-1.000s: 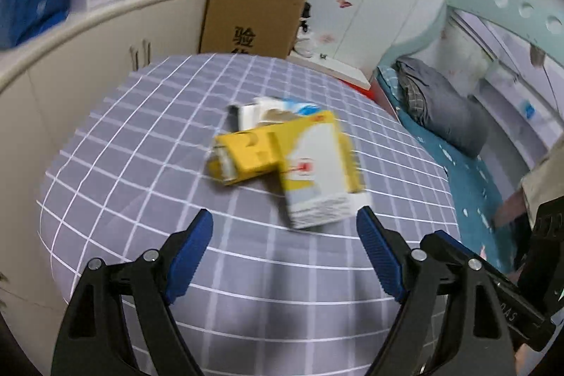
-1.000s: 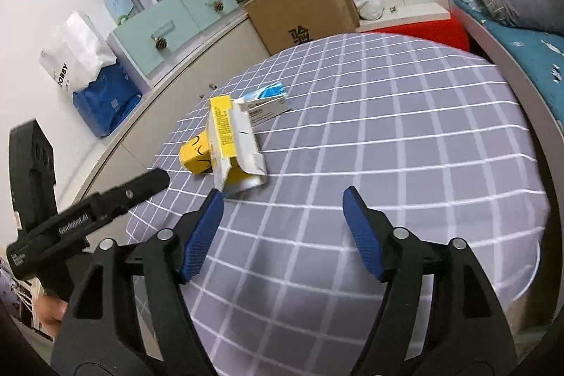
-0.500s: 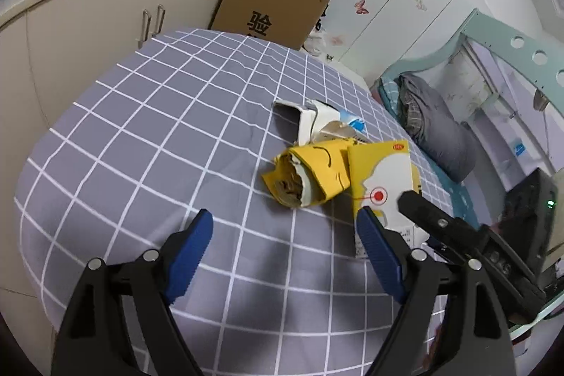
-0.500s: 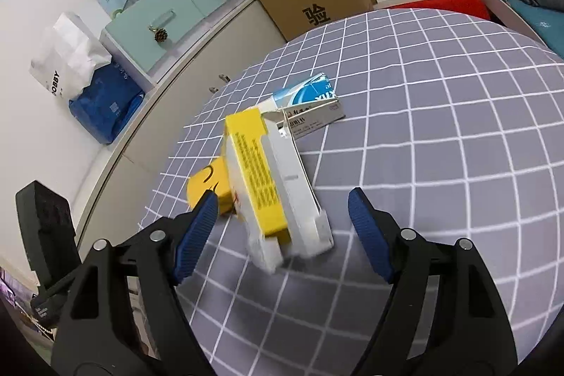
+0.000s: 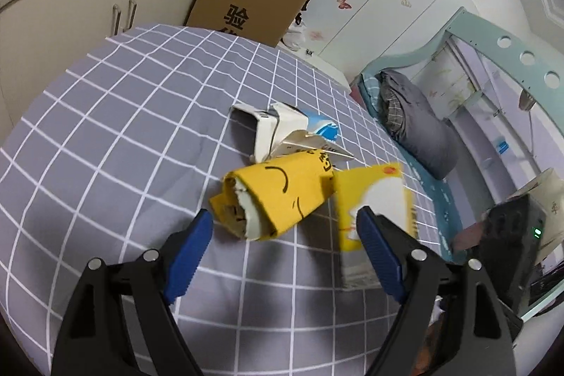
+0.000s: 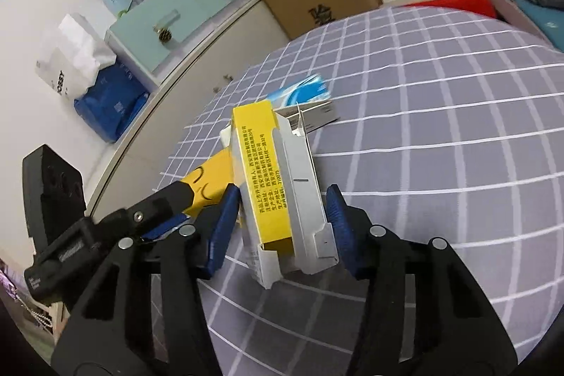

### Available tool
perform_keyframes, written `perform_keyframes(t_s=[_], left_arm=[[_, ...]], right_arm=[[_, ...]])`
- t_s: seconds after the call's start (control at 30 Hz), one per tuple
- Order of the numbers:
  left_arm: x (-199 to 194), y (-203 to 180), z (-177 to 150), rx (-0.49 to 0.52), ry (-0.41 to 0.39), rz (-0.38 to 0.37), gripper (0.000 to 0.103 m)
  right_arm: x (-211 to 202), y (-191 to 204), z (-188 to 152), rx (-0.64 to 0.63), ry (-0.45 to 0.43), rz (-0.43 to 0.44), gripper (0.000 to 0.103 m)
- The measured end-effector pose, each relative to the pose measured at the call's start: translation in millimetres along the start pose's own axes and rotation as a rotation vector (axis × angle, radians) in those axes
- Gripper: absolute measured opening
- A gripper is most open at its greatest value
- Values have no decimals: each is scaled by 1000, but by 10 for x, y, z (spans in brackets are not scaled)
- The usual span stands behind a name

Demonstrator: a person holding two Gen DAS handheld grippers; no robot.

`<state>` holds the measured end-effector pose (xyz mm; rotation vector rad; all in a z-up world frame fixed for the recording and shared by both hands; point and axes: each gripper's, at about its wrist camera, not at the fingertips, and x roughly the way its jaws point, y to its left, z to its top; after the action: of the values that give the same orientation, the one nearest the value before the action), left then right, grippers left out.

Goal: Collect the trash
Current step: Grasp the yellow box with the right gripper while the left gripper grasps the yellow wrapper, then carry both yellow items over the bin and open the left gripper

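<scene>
Yellow and white card makes up the flattened carton [image 6: 282,196] that stands on edge between the blue pads of the right gripper [image 6: 283,228]; its jaws are closing on it, the left pad [image 6: 224,228] against the yellow side and the right pad close at the white side, though I cannot tell if that one presses yet. All the trash lies together on the grey checked cloth [image 5: 116,129] of the table. Just left of the carton lies a crushed yellow cup [image 5: 278,199], its torn mouth turned toward the left gripper [image 5: 283,252], whose jaws stand wide apart with nothing between them, the tips hovering at the near end of the cup. Beyond the carton, touching its far end, rests a white box with blue print [image 6: 306,97], its flap open. Farther beyond the carton, off the table, a brown cardboard box [image 5: 246,2] stands against the cupboards.
</scene>
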<state>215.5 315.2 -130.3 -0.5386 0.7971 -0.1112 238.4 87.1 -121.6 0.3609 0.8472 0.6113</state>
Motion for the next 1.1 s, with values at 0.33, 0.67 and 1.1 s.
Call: perform_keyframes(t_s=[0.33, 0.67, 1.1], left_arm=[[128, -134, 13, 33, -13, 86, 59], [124, -204, 8, 52, -37, 107, 21], [-307, -934, -364, 155, -130, 20, 3]], right_arm=[[-254, -199, -72, 12, -42, -27, 51], [-290, -203, -106, 11, -58, -22, 50], [-819, -345, -183, 20, -154, -46, 49]])
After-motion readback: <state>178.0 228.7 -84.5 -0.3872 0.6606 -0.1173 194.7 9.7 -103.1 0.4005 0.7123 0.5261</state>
